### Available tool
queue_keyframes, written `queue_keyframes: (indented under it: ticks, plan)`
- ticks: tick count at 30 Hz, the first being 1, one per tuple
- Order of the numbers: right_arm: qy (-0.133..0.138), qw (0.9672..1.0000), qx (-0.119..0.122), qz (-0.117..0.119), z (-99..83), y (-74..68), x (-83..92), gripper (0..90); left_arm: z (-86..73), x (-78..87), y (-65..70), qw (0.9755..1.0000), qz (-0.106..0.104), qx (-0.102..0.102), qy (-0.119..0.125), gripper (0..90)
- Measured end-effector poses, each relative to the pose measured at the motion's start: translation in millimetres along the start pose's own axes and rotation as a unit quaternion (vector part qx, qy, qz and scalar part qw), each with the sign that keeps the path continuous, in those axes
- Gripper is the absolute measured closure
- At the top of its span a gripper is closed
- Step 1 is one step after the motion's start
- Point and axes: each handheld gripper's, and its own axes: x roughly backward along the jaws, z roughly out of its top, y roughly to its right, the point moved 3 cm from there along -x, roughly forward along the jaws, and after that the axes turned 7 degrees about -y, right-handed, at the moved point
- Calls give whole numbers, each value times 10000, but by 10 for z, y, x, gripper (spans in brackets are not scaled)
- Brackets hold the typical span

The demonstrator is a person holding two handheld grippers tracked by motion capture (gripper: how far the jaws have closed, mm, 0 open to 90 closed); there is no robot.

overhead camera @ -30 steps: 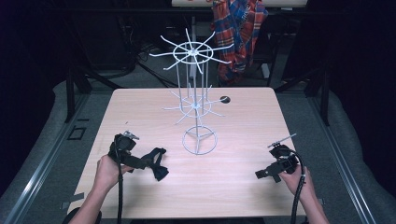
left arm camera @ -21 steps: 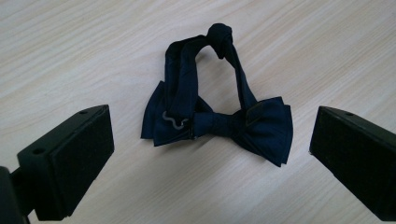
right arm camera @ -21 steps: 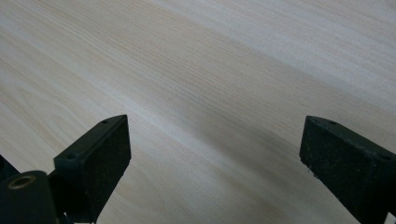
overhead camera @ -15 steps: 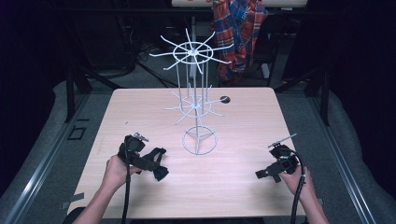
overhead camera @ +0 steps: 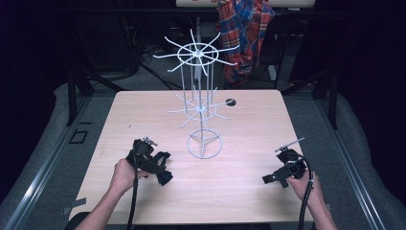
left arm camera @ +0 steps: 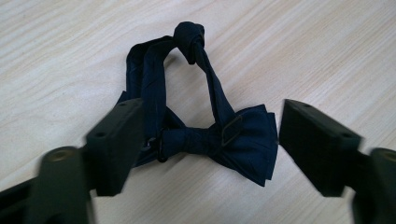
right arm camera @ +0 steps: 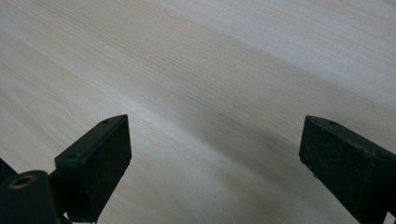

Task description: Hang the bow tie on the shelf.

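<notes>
My left claw (left arm camera: 205, 140) has slid right and dropped over the bow tie (left arm camera: 219, 135), which lies flat on the near left of the bench (overhead camera: 249, 115). Its jaws have just been closing, one either side of the bow, not yet pinching. I judge the grab imminent. My right claw (right arm camera: 215, 158) waits wide, near right, holding nothing.

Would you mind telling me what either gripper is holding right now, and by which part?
Nothing yet. The left gripper has been closing around the bow tie, not pressing it; the right gripper is open.
</notes>
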Motion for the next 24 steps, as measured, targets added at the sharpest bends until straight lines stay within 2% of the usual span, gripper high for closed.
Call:
queue_keyframes:
  ticks: [2,5,9,12,13,17,24]
  plan:
    - [-36,10000,-25,-4,-5,3,4,88,7,-16,7,10000,-56,-18,-35,365]
    - [-31,10000,-43,-10,-7,7,-3,88,36,-51,32,9999,-25,-107,-109,458]
    - [-74,10000,-10,-21,-8,6,2,88,73,-110,48,9997,13,-66,-222,562]
    - [-13,10000,-30,34,-10,5,1,88,81,-144,55,9994,-8,-69,-328,612]
    - [116,9998,-130,35,-11,-4,-18,88,83,-154,58,9993,-19,-75,-359,628]
    - [-79,10000,23,-5,-13,7,7,88,79,-173,67,9990,-7,-95,-446,700]
    - [-44,10000,-3,41,-12,-3,2,88,67,-184,52,9986,-61,-108,-508,782]
